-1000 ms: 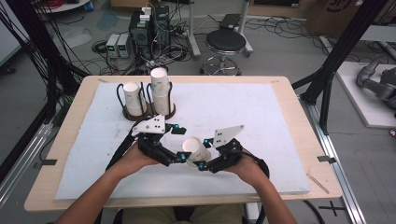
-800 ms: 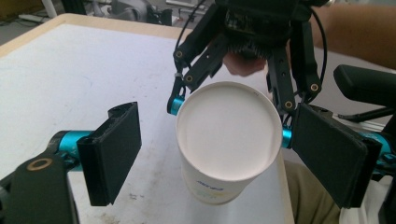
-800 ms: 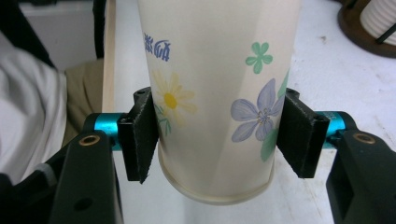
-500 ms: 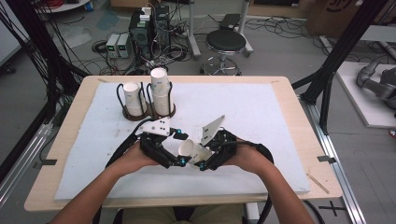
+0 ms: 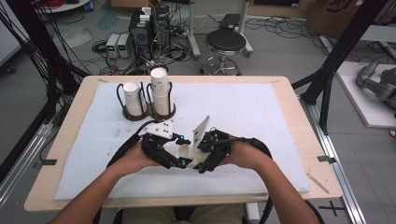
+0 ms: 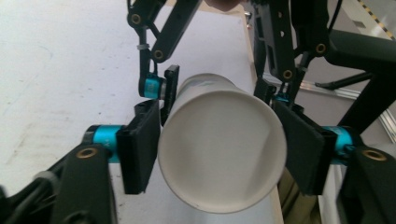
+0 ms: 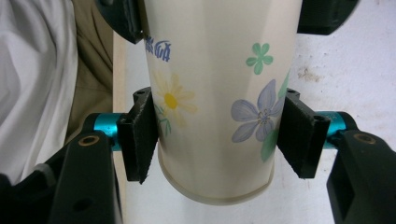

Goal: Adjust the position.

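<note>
1. Both grippers grasp the same paper cup [image 5: 185, 151], lifted just above the near middle of the table [image 5: 280, 93]. The left gripper [image 6: 219, 154] has just been closing; its pads now press the cup near one end, and the right gripper [image 7: 217, 140] is clenched on the flowered wall near the other end.
2. I judge crushing the main risk: thin paper squeezed at two places may buckle or dent.
3. If the hands pull unevenly, the cup may slip from one pair of pads or twist out of shape.
4. If nested cups are being parted, a sudden release could jerk one free and drop it.
5. A pale blue-white mat [image 5: 243, 102] covers the wooden table; at far left a dark holder [image 5: 149, 109] carries more cups [image 5: 159, 88].
6. Beyond stand a stool [image 5: 226, 44], electronics boxes [image 5: 140, 32] and loose cables on a grey floor.
</note>
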Available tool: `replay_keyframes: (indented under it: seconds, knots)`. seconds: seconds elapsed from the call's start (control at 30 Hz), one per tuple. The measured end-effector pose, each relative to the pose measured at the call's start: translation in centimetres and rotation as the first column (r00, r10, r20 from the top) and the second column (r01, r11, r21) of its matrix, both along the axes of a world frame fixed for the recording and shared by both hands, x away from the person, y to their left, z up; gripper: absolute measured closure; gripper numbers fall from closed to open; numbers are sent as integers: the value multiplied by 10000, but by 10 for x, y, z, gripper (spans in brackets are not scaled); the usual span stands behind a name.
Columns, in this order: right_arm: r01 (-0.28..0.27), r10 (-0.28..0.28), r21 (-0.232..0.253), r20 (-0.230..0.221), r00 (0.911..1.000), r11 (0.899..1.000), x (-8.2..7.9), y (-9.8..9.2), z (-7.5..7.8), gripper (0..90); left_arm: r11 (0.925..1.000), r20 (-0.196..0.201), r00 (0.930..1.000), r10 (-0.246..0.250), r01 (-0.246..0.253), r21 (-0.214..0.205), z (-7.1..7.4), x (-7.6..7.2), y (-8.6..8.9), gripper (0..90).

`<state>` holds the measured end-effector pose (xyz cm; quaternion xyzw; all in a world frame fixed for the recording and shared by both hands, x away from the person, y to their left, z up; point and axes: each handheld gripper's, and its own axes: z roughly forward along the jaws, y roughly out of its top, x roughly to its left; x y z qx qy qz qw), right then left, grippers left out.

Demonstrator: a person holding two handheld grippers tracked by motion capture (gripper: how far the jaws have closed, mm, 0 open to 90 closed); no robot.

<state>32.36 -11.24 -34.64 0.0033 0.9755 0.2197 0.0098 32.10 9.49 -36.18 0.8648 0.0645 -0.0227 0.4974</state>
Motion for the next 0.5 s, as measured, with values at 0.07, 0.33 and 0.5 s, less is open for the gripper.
replay_keyframes:
  seconds: [0.07, 0.33, 0.5]
  knots:
    - [-6, 6, -92, -22, 10000, 10000, 0, 0, -1, 369, 10000, -20, 10000, -31, 31, 64, -1, 0, -1, 361]
    - [721, -742, 1289, 111, 9972, 9890, 5, -14, 2, 199, 9984, 372, 9979, 525, -516, -240, 3, 0, 5, 372]
    - [1343, -1301, 2968, -340, 9909, 9454, 5, -32, 4, 199, 9952, 351, 9964, 774, -751, -628, 3, 1, 12, 372]
